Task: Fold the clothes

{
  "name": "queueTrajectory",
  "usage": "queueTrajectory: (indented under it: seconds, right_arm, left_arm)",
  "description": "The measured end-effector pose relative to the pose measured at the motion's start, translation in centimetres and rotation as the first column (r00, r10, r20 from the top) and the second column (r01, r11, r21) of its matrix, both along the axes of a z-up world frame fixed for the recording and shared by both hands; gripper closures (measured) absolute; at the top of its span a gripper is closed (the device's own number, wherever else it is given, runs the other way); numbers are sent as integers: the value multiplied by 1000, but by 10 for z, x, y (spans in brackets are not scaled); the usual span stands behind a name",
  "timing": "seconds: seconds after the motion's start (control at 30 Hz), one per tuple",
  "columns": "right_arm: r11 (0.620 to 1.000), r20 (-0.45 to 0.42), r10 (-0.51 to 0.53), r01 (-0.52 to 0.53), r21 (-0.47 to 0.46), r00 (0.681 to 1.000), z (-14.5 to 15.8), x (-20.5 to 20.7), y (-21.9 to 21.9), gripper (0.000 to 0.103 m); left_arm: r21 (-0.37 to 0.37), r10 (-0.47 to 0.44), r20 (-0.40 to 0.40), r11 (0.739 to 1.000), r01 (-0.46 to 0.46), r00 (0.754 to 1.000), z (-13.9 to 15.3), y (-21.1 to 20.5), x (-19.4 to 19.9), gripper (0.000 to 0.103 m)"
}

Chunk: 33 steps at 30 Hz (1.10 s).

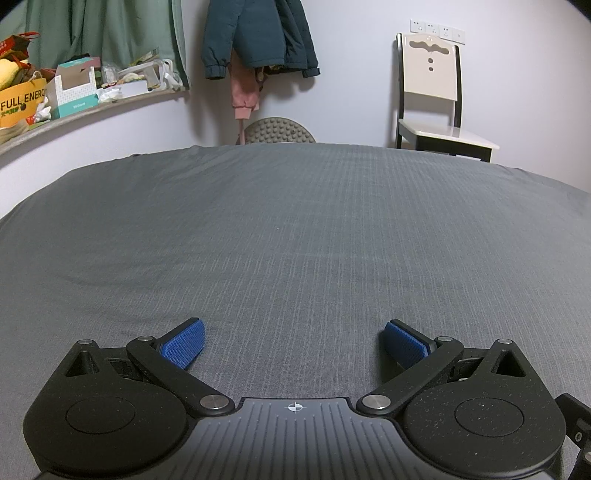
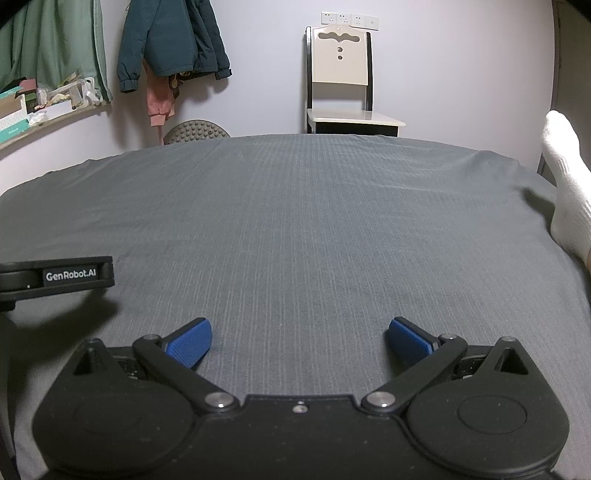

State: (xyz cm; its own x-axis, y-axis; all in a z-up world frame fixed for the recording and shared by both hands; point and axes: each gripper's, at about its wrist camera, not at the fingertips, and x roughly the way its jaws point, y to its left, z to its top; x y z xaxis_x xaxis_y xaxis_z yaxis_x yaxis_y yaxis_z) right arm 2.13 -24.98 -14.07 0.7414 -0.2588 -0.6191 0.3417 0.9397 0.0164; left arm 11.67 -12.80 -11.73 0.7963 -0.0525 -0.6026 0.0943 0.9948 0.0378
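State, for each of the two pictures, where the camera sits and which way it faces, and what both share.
Left wrist: on the left tool, jaws open, low over the grey bed sheet, facing the chair.
Right wrist: on the right tool, jaws open, facing likewise; a white-socked foot at right.
Shared: sheet, chair, hanging jacket.

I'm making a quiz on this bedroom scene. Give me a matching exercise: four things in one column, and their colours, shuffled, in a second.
Things:
1. jacket
2. bedsheet
3. sock
4. gripper pads

Colours:
A. white
B. blue
C. dark teal
D. grey

Pairs: 1-C, 2-D, 3-A, 4-B
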Motion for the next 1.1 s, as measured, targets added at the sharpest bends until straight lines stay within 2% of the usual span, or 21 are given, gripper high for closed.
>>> queueTrajectory:
  seconds: [1.1]
  right_arm:
    - [1000,-6,3,-3,-4,1000,-4,-4,-5,0]
  left_arm:
    - [-5,1,1,1000,-1,1000,1,1,0,0]
